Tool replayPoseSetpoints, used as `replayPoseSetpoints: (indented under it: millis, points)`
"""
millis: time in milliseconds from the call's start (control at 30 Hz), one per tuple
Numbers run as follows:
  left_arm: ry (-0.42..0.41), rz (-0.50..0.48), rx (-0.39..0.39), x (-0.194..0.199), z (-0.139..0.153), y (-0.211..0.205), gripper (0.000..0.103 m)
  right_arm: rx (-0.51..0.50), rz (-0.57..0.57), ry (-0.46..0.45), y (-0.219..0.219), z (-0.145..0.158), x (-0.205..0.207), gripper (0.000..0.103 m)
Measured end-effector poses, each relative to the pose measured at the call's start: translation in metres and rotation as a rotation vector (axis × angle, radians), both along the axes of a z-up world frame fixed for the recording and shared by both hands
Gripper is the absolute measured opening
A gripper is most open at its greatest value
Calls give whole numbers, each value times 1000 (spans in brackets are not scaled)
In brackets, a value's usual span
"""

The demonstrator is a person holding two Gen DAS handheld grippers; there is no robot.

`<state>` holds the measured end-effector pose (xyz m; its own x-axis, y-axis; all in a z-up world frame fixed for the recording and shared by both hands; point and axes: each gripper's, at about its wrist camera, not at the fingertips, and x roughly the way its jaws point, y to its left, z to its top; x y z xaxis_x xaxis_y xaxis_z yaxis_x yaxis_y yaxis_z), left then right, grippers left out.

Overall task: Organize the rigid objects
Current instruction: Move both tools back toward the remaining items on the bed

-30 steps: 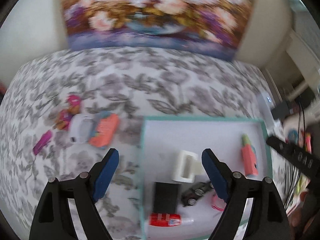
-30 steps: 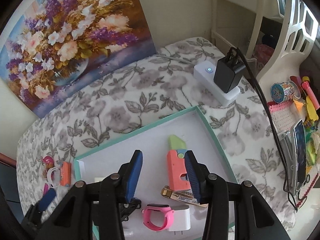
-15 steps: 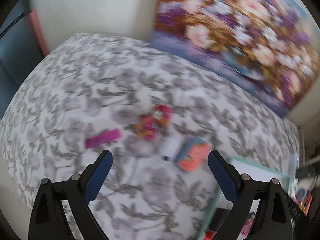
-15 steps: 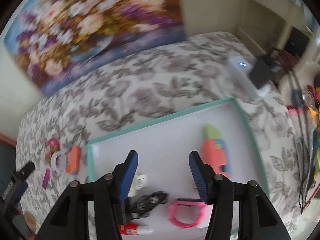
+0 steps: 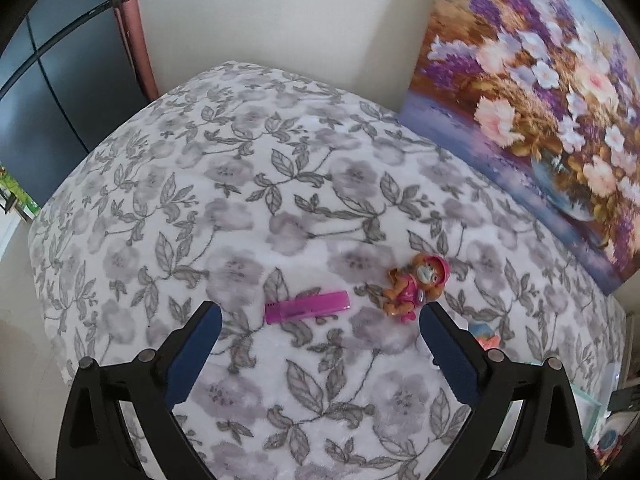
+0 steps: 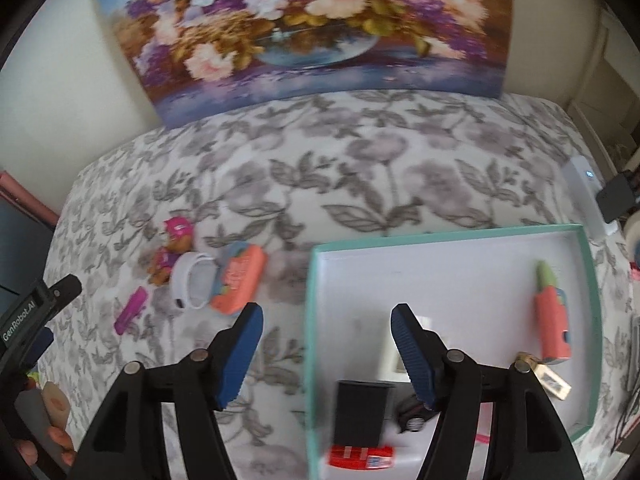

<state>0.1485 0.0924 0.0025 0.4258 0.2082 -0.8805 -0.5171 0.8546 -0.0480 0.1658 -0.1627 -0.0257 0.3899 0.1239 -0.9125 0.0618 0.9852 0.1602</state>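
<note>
On the flowered cloth lie a magenta stick [image 5: 306, 306] and an orange toy figure [image 5: 416, 288] with a pink hat. My left gripper [image 5: 318, 316] hovers over the stick, jaws opening wide, pads touching nothing. An orange pack [image 5: 486, 336] peeks from behind its right finger. My right gripper [image 6: 327, 314] hangs over the left rim of the teal tray [image 6: 448, 236], jaws opening and empty. In the tray lie a coral toy [image 6: 554, 320], a black box [image 6: 362, 410], a red tube [image 6: 362, 456] and a small car [image 6: 412, 416]. A white band [image 6: 192, 284] lies beside the orange pack [image 6: 240, 280].
A flower painting [image 6: 304, 28] leans on the wall behind the cloth. A white power strip [image 6: 584, 200] with a black plug sits past the tray's far right corner. The cloth drops off at the left, by a dark cabinet [image 5: 52, 92]. A hand [image 6: 48, 440] holds the left gripper.
The left gripper swung left from above the tray to above the loose items, opening wider. The right gripper slid left across the tray to its left rim, jaws spreading.
</note>
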Motion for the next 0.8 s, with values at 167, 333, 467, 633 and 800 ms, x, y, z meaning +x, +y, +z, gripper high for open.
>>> replayPoseSetpoints:
  millis: [167, 333, 467, 633, 800]
  points:
    - [7, 15, 15, 0, -1, 11, 103, 17, 22, -1, 19, -3, 3, 79]
    - [14, 48, -10, 1, -9, 30, 103, 26, 35, -8, 34, -7, 6, 87]
    - [8, 65, -22, 2, -13, 41, 103, 25, 30, -11, 41, -12, 9, 96]
    - [6, 64, -38, 7, -19, 50, 103, 20, 35, -24, 50, -16, 14, 96]
    - [1, 54, -69, 12, -27, 60, 103, 59, 32, -43, 50, -16, 18, 96]
